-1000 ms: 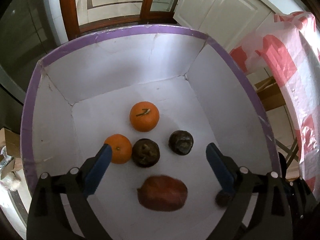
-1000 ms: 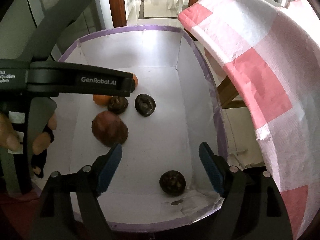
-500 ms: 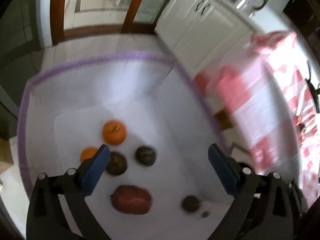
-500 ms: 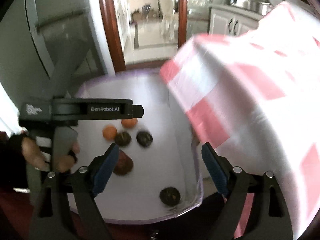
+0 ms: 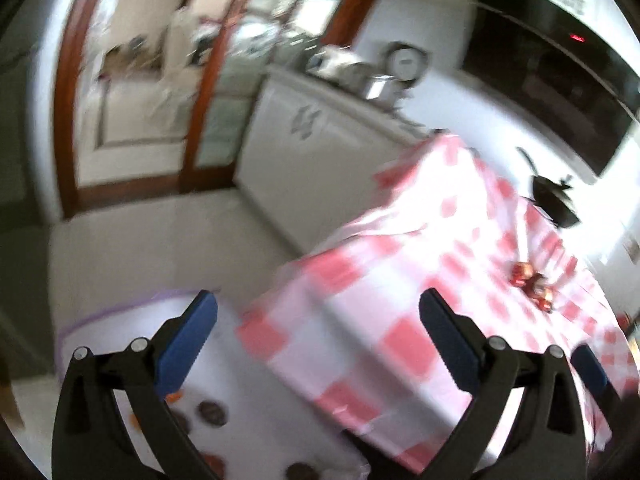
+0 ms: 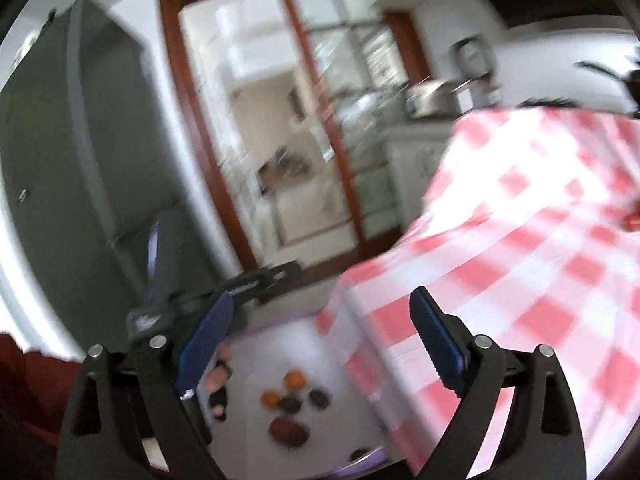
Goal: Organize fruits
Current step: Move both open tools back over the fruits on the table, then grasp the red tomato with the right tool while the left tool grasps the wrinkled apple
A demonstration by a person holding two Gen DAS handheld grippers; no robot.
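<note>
The white box with a purple rim [image 5: 116, 312] sits low beside the table, far below both grippers. In it lie two oranges [image 6: 295, 379], several dark round fruits [image 6: 319, 397] and a reddish fruit [image 6: 288, 430]. Small red fruits [image 5: 532, 280] rest on the pink-checked tablecloth [image 5: 400, 300]. My left gripper [image 5: 316, 308] is open and empty, level with the table edge. My right gripper [image 6: 322, 300] is empty too, its jaws still opening, above the box and the table corner. The left gripper's body [image 6: 240, 286] and the person's hand [image 6: 218, 380] show in the right wrist view.
A dark pan [image 5: 554, 200] stands on the table's far side. White cabinets [image 5: 312, 120] with cookware line the wall behind, and a grey fridge [image 6: 60, 160] and a wooden door frame [image 6: 192, 120] stand to the left. Both views are motion-blurred.
Both grippers rose out of the box and tilted up, so the table and kitchen fill the views. The fruits stayed in the box. The right jaws spread wider.
</note>
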